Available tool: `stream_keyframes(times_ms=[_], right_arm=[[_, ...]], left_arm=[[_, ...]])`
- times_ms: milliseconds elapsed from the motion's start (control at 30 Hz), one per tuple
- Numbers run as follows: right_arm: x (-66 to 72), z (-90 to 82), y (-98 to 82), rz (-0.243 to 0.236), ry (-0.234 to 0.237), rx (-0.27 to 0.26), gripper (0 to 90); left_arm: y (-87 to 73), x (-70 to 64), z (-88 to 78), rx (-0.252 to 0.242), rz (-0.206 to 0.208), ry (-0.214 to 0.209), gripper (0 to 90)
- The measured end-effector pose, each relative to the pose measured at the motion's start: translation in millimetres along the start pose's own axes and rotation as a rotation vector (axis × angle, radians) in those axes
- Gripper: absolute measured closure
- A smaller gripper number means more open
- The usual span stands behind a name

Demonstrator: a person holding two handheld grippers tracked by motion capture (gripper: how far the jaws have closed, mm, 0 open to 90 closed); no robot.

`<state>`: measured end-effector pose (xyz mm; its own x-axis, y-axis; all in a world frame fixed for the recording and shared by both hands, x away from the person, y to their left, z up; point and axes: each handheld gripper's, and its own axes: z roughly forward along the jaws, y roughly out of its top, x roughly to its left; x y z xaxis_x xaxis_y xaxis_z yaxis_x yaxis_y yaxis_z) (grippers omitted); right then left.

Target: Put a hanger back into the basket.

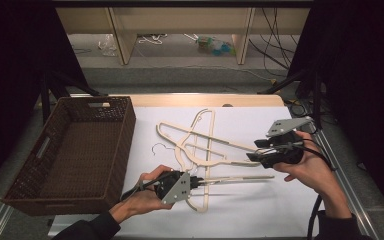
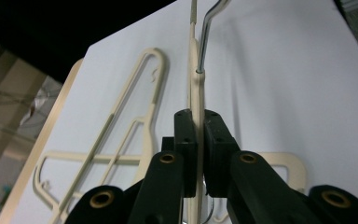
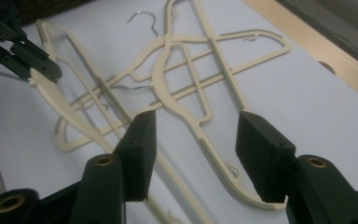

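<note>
Left tongs (image 1: 196, 181) are clamping one cream hanger (image 1: 240, 178) while right tongs (image 1: 252, 151) are standing open, risking snagging the tangled hanger pile (image 1: 200, 142).

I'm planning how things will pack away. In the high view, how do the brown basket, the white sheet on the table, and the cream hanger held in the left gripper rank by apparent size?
1. White sheet, the broadest.
2. Brown basket, clearly smaller; it stands taller, so nearer the camera, but that doesn't change the order.
3. Cream hanger pinched in the left gripper, the slimmest.
</note>
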<state>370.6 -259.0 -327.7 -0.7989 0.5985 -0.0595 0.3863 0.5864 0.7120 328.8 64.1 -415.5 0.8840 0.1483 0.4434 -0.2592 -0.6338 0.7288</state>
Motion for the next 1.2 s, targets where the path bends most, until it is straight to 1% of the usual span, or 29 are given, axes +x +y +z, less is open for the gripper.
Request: stream_keyframes(times_ms=[33,67,100,133,167,200,267,333,367,400,433,467,500,567,600,633,700,767,800,833,867,900,933,967,1033,1100,1133,1167,1200], right_arm=[[-2.9,-4.9,-3.3,0.024,0.000,-0.001,46.3],[-2.9,-4.9,-3.3,0.024,0.000,-0.001,46.3],[-6.6,-10.4,-12.1,0.067,-0.023,-0.033,45.2],[-7.4,-11.5,-14.9,0.071,-0.019,-0.026,45.0],[-7.4,-11.5,-17.8,0.071,-0.016,-0.024,44.6],[-6.4,-9.4,-21.6,0.073,-0.021,-0.032,43.9],[-5.7,-6.7,-27.7,0.071,-0.002,-0.012,41.8],[-4.7,-2.3,-30.8,0.076,-0.002,-0.027,40.0],[-4.6,-2.1,-31.4,0.079,0.002,-0.015,39.1],[-4.0,0.1,-32.4,0.080,0.007,-0.020,38.2],[-3.2,3.2,-33.5,0.078,0.004,-0.028,36.9],[-2.3,4.9,-34.1,0.083,0.003,-0.029,36.2],[-1.5,8.0,-35.0,0.078,-0.001,-0.037,35.2],[0.1,11.8,-36.4,0.088,-0.011,-0.042,34.0],[1.4,14.0,-37.2,0.099,-0.017,-0.044,33.8],[2.3,16.8,-38.0,0.098,-0.026,-0.046,33.3],[4.3,21.5,-38.7,0.097,-0.037,-0.055,32.9],[7.2,26.0,-39.2,0.098,-0.036,-0.053,32.9],[9.0,29.9,-39.6,0.088,-0.036,-0.056,32.9],[11.1,32.4,-40.0,0.089,-0.033,-0.044,32.9],[11.9,35.7,-40.0,0.071,-0.023,-0.045,33.0],[13.9,37.3,-40.3,0.078,-0.023,-0.037,33.0],[15.3,39.5,-40.7,0.071,-0.024,-0.031,33.0],[18.0,42.5,-41.1,0.080,-0.023,-0.028,33.0],[18.6,44.6,-41.6,0.071,-0.011,-0.017,33.0],[19.9,47.1,-42.5,0.075,-0.003,-0.012,33.0],[21.1,49.0,-43.3,0.083,-0.012,-0.023,33.0],[20.5,49.0,-43.7,0.074,-0.004,-0.004,33.0],[21.4,49.6,-44.5,0.082,-0.008,-0.002,33.0]], left_arm=[[-0.2,3.4,-1.0,-0.002,-0.031,0.007,85.7],[-0.2,3.4,-1.0,-0.002,-0.031,0.007,85.8],[-1.5,13.3,-4.2,-0.015,-0.147,0.029,85.8],[-2.0,16.7,-5.5,-0.016,-0.191,0.037,85.8],[-2.6,21.7,-7.5,-0.018,-0.221,0.049,85.8],[-4.0,26.3,-9.9,-0.032,-0.280,0.063,85.8],[-6.9,34.8,-14.6,-0.061,-0.381,0.068,85.8],[-9.0,41.2,-19.8,-0.071,-0.429,0.081,85.8],[-9.9,44.3,-22.7,-0.076,-0.454,0.094,85.8],[-11.2,48.1,-26.7,-0.083,-0.484,0.107,85.9],[-12.0,50.5,-29.5,-0.089,-0.503,0.116,85.9],[-13.5,54.2,-34.1,-0.103,-0.538,0.128,85.9],[-14.3,56.2,-37.0,-0.113,-0.560,0.136,85.9],[-16.2,60.9,-45.3,-0.134,-0.614,0.153,85.8],[-16.2,60.9,-45.3,-0.134,-0.614,0.153,85.8],[-17.0,65.1,-54.9,-0.156,-0.646,0.179,85.8],[-17.9,68.1,-62.4,-0.180,-0.673,0.187,85.8],[-18.6,71.1,-72.8,-0.217,-0.724,0.197,85.8],[-18.7,72.5,-78.3,-0.225,-0.728,0.211,85.8],[-18.8,73.7,-83.4,-0.239,-0.736,0.217,85.8],[-18.8,74.5,-87.2,-0.251,-0.748,0.222,85.8],[-18.8,75.1,-92.6,-0.262,-0.767,0.232,85.8],[-19.7,76.6,-98.7,-0.274,-0.771,0.239,85.8],[-20.2,77.2,-102.0,-0.284,-0.784,0.240,85.8],[-22.9,79.4,-111.1,-0.318,-0.827,0.236,85.8],[-24.4,81.3,-117.2,-0.337,-0.847,0.240,85.9],[-25.1,82.5,-120.3,-0.349,-0.862,0.240,85.8],[-25.5,83.7,-123.3,-0.356,-0.872,0.241,85.8],[-25.4,85.0,-127.0,-0.360,-0.874,0.250,85.9]])
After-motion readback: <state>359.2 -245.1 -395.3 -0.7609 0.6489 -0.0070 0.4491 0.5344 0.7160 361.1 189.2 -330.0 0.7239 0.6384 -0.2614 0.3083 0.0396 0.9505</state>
